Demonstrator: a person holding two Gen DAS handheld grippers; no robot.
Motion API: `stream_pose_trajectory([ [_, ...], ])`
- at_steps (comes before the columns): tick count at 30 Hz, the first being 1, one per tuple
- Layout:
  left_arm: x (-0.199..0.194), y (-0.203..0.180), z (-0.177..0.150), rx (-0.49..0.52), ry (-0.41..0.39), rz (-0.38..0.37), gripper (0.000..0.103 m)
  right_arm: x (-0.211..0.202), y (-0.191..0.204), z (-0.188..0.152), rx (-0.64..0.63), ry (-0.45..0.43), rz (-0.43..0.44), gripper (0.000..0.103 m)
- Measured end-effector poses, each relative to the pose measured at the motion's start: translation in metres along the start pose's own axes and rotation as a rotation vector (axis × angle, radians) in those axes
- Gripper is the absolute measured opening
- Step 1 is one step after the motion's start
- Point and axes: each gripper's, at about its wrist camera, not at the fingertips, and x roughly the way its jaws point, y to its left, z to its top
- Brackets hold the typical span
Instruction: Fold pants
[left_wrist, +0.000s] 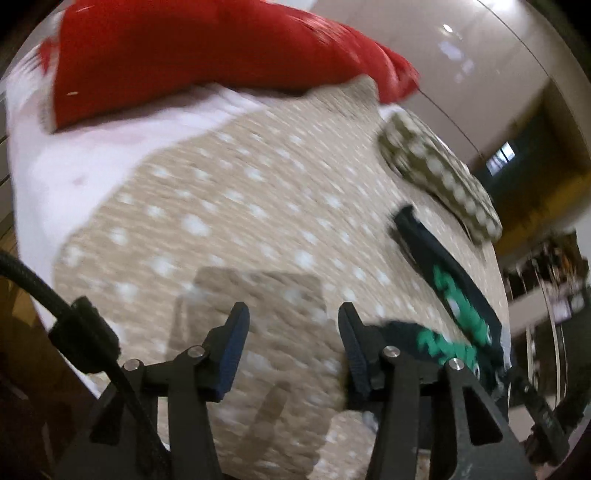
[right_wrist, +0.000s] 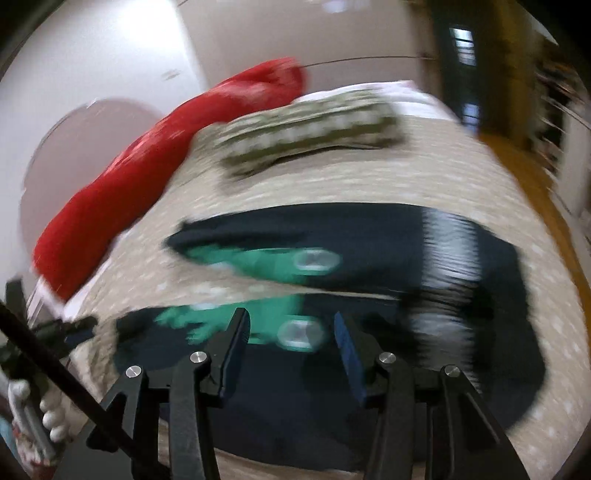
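Note:
The dark navy pants (right_wrist: 369, 236) with a green print (right_wrist: 266, 262) lie spread on the bed, both legs pointing left; this view is blurred. My right gripper (right_wrist: 291, 317) hovers over the nearer leg, open, and its pads press on nothing. In the left wrist view the pants (left_wrist: 454, 295) show only at the right edge of the bed. My left gripper (left_wrist: 291, 314) is open over bare bedspread to the left of them, with nothing between its fingers.
The bed has a beige dotted bedspread (left_wrist: 240, 206) over a white sheet (left_wrist: 74, 155). A red pillow (left_wrist: 184, 55) and a dotted pillow (left_wrist: 436, 173) lie at the far end. Wooden floor (right_wrist: 535, 192) lies beyond the bed's right edge.

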Motion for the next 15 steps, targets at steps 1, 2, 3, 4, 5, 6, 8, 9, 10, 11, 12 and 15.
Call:
stream_pose_trajectory([
  [1,-0.002,0.007,0.000,-0.007,-0.009,0.011,0.049,0.010,0.015,0.002,-0.020,0.021,0.038,0.051],
  [2,-0.002,0.013,0.002,-0.014,-0.017,0.023,0.049,0.026,0.035,0.004,-0.041,0.053,0.090,0.051],
  [3,-0.002,0.017,0.002,-0.020,-0.020,0.028,0.049,0.037,0.049,0.005,-0.055,0.071,0.121,0.050],
  [4,-0.001,0.021,0.004,-0.024,-0.020,0.031,0.050,0.049,0.064,0.007,-0.072,0.087,0.152,0.047],
  [5,0.000,0.024,0.004,-0.028,-0.018,0.032,0.050,0.062,0.080,0.008,-0.095,0.106,0.185,0.039],
  [6,0.001,0.027,0.004,-0.030,-0.013,0.026,0.050,0.077,0.098,0.009,-0.121,0.135,0.216,0.036],
  [8,0.002,0.031,0.002,-0.029,-0.009,0.014,0.050,0.104,0.122,0.008,-0.140,0.195,0.256,0.036],
  [9,0.002,0.031,0.001,-0.023,-0.010,0.011,0.050,0.122,0.133,0.006,-0.138,0.243,0.267,0.036],
  [10,0.001,0.031,-0.001,-0.015,-0.012,0.010,0.050,0.138,0.140,0.003,-0.136,0.285,0.264,0.036],
  [11,0.000,0.031,-0.001,-0.006,-0.012,0.009,0.051,0.153,0.144,0.000,-0.135,0.322,0.246,0.037],
  [12,-0.001,0.031,-0.002,0.000,-0.011,0.003,0.051,0.160,0.147,-0.001,-0.138,0.312,0.231,0.039],
  [15,-0.004,0.031,-0.002,0.015,-0.015,-0.002,0.053,0.155,0.149,0.006,-0.143,0.307,0.260,0.045],
])
